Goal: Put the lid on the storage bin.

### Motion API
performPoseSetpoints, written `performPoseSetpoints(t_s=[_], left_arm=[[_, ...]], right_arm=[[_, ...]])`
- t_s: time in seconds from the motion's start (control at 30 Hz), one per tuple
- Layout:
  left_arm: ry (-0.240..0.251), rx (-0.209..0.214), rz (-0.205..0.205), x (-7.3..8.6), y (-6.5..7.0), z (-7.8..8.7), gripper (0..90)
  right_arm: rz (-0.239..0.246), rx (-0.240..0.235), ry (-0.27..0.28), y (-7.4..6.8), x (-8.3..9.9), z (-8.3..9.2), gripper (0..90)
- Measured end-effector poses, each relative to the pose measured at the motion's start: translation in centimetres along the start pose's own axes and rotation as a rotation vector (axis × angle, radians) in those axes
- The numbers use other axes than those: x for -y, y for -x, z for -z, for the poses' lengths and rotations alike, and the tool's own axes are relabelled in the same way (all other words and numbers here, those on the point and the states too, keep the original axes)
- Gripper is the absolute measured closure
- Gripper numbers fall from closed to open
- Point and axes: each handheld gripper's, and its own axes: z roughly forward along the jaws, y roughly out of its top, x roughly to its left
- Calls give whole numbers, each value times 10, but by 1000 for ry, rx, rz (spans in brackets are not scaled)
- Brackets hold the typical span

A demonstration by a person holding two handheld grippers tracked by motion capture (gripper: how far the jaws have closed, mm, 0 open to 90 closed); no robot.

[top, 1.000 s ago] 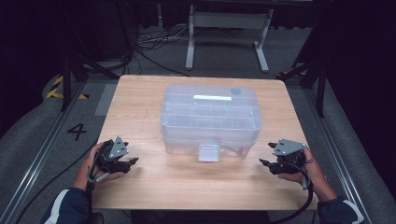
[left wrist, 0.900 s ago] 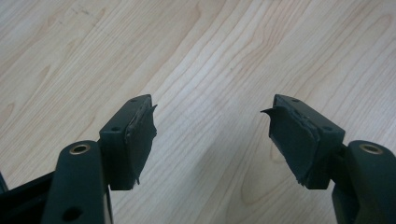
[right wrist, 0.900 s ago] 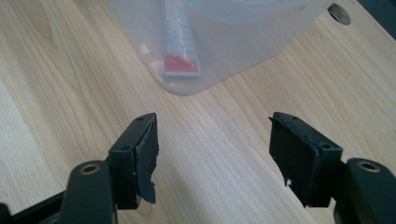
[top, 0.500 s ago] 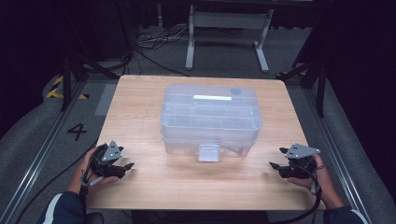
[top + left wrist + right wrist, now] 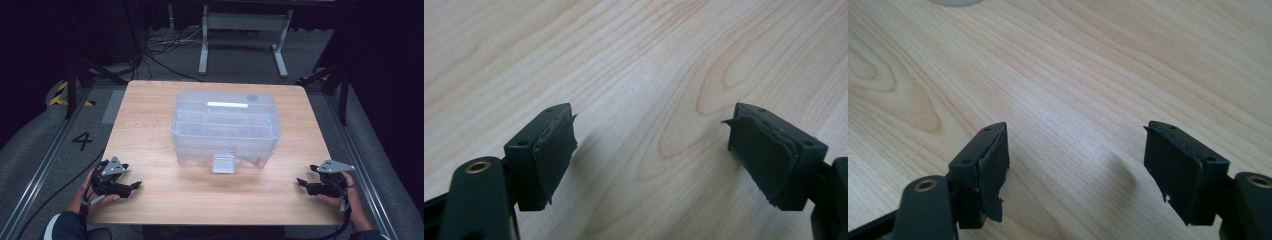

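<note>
Between left gripper (image 5: 134, 186) and right gripper (image 5: 301, 183), clear lidded box (image 5: 225, 125) mid-table (image 5: 150, 115); both jaws just opening, empty.

The table (image 5: 150, 150) is showing a pale, light-brown wood grain with darker looping rings. The lidded box (image 5: 225, 125) standing on it is showing clear, colourless plastic with a whitish strip along its top and a frosted latch at its front. The left gripper (image 5: 131, 187) is showing black jaws and dark grey-green pads, with a light grey plate on top; the right gripper (image 5: 303, 183) is wearing the same black and grey. The floor (image 5: 45, 145) is showing dark grey carpet, a black numeral four, and a yellow-and-black striped marking.
</note>
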Motion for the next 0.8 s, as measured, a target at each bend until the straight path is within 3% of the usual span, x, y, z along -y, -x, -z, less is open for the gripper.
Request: performPoseSetpoints(t_s=[0.07, 0.2, 0.23, 0.8], left_arm=[[29, -1, 45, 6, -1, 0, 174], [27, -12, 54, 7, 0, 1, 165], [25, -15, 60, 6, 0, 0, 160], [21, -15, 66, 5, 0, -1, 144]], right_arm=[[-29, -20, 21, 0, 2, -1, 258], [-67, -38, 49, 3, 7, -3, 226], [-102, -53, 47, 6, 8, -4, 211], [-111, -53, 41, 7, 8, -5, 196]])
